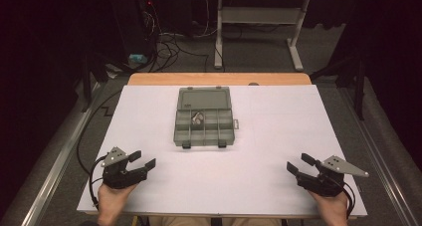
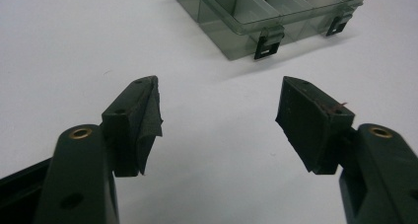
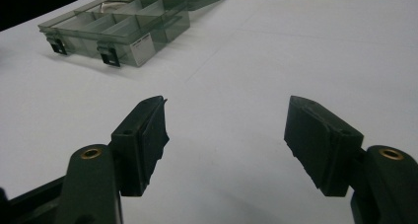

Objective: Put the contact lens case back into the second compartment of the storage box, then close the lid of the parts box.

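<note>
**Work on the organiser box had not begun**

The translucent grey organiser box [image 1: 204, 117] lay at the middle of the white table [image 1: 278, 136], lid swung open and lying flat on the far side, its two front latches [image 2: 266, 41] hanging loose. A small pale item [image 1: 197, 118], too small to identify, sat in one of the upper compartments; the other compartments looked bare.

The left gripper [image 1: 143, 161] rested at the near left edge of the table, its jaws spread wide with nothing between them. The right gripper [image 1: 300, 165] rested at the near right edge, jaws likewise parted and empty. Both pointed inward toward the box but stood well apart from it.

Judging by this, everything was left to do: neither hand had reached the box, its contents, or the lid.
</note>
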The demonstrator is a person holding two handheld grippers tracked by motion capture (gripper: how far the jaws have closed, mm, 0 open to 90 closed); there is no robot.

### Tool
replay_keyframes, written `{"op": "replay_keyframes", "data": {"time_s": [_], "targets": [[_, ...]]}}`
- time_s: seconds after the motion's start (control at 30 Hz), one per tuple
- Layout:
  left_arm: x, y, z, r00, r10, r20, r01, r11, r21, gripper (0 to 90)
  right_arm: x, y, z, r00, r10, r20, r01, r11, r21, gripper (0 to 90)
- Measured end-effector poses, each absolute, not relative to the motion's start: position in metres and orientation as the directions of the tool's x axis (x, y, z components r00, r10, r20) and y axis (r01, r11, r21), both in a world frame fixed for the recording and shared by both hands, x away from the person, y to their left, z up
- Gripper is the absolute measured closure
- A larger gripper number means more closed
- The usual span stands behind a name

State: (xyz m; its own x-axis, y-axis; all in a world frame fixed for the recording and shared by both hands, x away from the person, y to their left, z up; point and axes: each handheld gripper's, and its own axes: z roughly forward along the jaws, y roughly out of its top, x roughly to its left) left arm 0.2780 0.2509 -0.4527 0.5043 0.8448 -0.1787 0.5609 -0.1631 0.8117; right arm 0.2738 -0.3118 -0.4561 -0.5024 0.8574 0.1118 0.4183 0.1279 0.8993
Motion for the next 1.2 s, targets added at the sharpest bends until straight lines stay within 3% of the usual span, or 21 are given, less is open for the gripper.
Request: {"op": "replay_keyframes", "data": {"time_s": [0.83, 1.2], "targets": [[0.275, 0.251, -0.450, 0.498, 0.850, -0.172, 0.554, -0.159, 0.817, 34.2, 0.300, -0.245, -0.442, -0.650, 0.758, 0.049, 0.359, 0.249, 0.900, 38.0], [0.275, 0.250, -0.451, 0.502, 0.847, -0.172, 0.553, -0.163, 0.817, 34.1, 0.327, -0.212, -0.436, -0.652, 0.749, 0.113, 0.430, 0.243, 0.869, 46.6]]}}
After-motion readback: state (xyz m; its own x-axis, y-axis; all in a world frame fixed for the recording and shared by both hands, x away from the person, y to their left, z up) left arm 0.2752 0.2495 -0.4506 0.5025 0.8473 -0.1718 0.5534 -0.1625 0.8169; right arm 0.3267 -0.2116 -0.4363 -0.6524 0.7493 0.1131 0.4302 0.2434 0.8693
